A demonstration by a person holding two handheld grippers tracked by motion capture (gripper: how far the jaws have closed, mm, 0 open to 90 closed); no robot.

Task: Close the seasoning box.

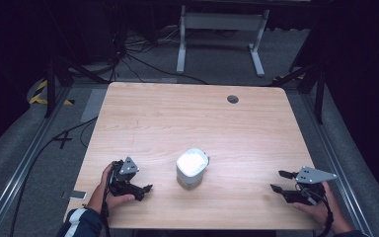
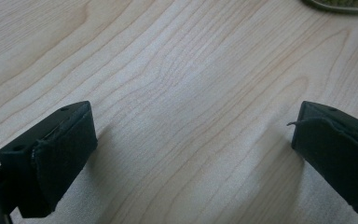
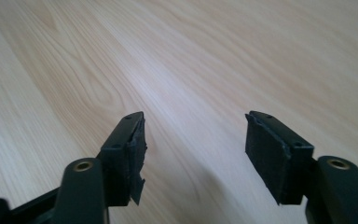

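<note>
The pale wood-grain counter (image 1: 192, 113) carries one thing besides the grippers: a squat container with a white, rounded-square lid and a translucent body (image 1: 192, 169), standing upright near the front edge, roughly midway between the two hands. Through its wall something dark and greenish-brown shows, but what the contents are cannot be told. In the left gripper view an olive-green rim (image 2: 340, 5) cuts the top right corner, probably the foot of this container.

Judged by its look, the container is thin plastic: light, stiff enough to keep its shape under a gentle squeeze, smooth and likely slippery on the sides. A small tab or spout juts from the lid's right corner, which suggests a snap-on or flip cover. The safest hold seems to be across the body just below the lid, where the wall is stiffened by the rim; pinching the lid alone may pop it off, and a hard squeeze lower down may flex the wall. If it is full, tilting risks a spill once the cover is loose.

The left gripper (image 1: 145, 189) rests low on the counter just left of the container, its fingers (image 2: 56, 161) spread wide and holding nothing. The right gripper (image 1: 279, 181) sits well apart at the right edge, fingers (image 3: 129, 151) moderately open, likewise empty.
</note>
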